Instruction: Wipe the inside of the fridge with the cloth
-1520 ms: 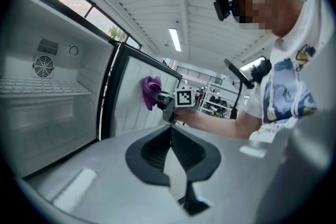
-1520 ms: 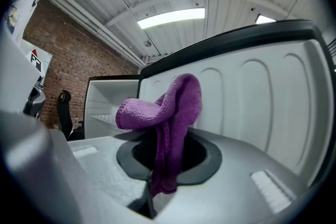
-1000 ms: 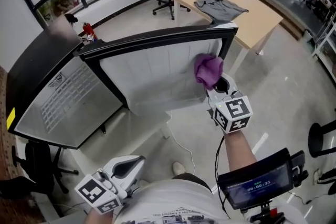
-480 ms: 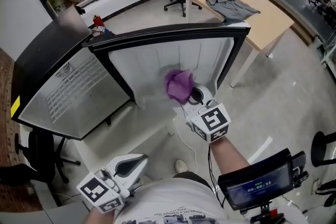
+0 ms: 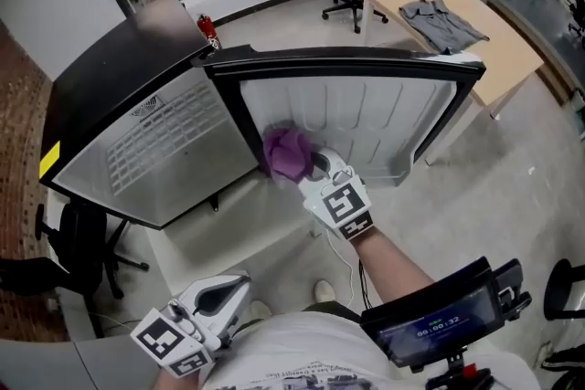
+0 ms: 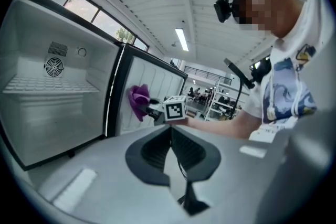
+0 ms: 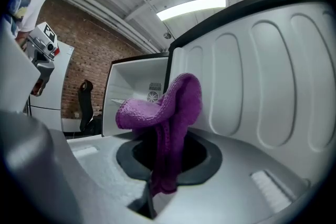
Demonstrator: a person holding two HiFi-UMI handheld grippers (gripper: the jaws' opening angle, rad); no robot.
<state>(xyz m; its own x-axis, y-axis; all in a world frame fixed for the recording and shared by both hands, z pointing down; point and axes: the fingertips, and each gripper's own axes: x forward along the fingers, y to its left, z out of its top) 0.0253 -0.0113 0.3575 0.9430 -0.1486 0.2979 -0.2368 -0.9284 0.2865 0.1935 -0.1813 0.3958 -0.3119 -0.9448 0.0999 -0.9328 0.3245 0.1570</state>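
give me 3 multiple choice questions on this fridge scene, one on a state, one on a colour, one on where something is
1. How is the left gripper?
A wide open
B half open
C shut, empty

2. What colour is the cloth in the right gripper?
A yellow
B purple
C white

3. Where is the grey garment?
A on the wooden table
B in the left gripper
C in the right gripper

Answers:
1 C: in the left gripper view its fingers meet with nothing between them.
2 B: the cloth shows purple in all three views.
3 A: the head view shows the garment spread on the tabletop, far from both grippers.
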